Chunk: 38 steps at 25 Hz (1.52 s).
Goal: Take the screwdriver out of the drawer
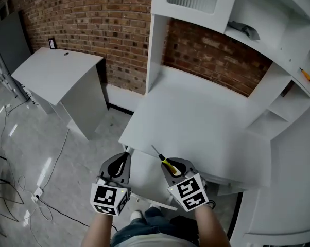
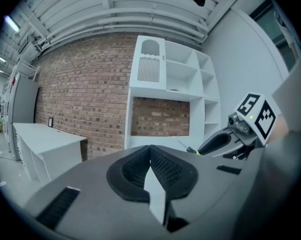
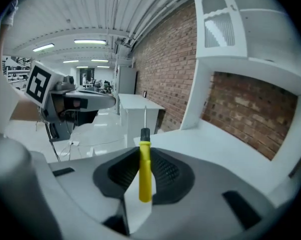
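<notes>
The screwdriver [image 1: 166, 163] has a yellow handle, a black collar and a thin metal shaft. My right gripper [image 1: 171, 168] is shut on its handle, and the shaft points out ahead over the front edge of the white desk [image 1: 196, 117]. In the right gripper view the handle [image 3: 145, 176] stands between the pads, tip forward. My left gripper [image 1: 122, 164] hovers beside it to the left, shut with nothing in it; its pads [image 2: 160, 166] meet. The open drawer [image 1: 144, 175] shows as a white panel below the desk edge, between the two grippers.
The desk carries a white hutch with shelves [image 1: 278, 50] against a brick wall [image 1: 93, 19]. An orange-handled tool [image 1: 305, 75] lies on a right shelf, a grey object [image 1: 245, 31] higher up. A second white desk [image 1: 62, 76] stands left; cables [image 1: 41, 189] cross the floor.
</notes>
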Each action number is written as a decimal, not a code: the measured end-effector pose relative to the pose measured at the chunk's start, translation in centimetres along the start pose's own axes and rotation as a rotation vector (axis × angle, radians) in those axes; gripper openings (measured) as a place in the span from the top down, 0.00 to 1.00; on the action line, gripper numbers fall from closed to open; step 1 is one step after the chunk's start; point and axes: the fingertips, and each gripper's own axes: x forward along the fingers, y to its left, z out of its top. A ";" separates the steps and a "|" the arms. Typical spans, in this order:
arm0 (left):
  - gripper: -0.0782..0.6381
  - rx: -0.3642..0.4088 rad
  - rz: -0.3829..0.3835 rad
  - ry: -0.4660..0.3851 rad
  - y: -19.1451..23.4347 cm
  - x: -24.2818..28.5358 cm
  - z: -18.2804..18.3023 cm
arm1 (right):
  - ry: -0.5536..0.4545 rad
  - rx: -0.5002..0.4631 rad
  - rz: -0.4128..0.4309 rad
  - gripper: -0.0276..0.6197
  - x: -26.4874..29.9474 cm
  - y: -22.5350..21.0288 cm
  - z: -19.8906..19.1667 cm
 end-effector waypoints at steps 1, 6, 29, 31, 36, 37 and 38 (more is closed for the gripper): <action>0.87 0.008 -0.008 -0.014 -0.3 0.1 0.7 | -0.035 0.012 -0.022 0.84 -0.7 -0.3 0.9; 0.87 0.101 -0.042 -0.071 -1.5 0.2 3.6 | -0.164 0.015 -0.134 0.84 -4.4 -2.2 3.5; 0.87 0.159 -0.068 -0.231 -2.9 -1.1 10.4 | -0.394 -0.009 -0.378 0.85 -13.4 -5.4 9.1; 0.87 0.156 -0.070 -0.229 -2.9 -1.2 10.4 | -0.399 -0.012 -0.379 0.85 -13.5 -5.4 9.2; 0.87 0.147 -0.069 -0.225 -2.8 -1.4 10.4 | -0.399 -0.007 -0.385 0.85 -13.5 -5.3 9.3; 0.87 0.146 -0.069 -0.225 -2.8 -1.5 10.4 | -0.398 -0.004 -0.386 0.85 -13.6 -5.3 9.2; 0.87 0.146 -0.069 -0.225 -2.8 -1.6 10.5 | -0.397 0.001 -0.387 0.85 -13.6 -5.3 9.2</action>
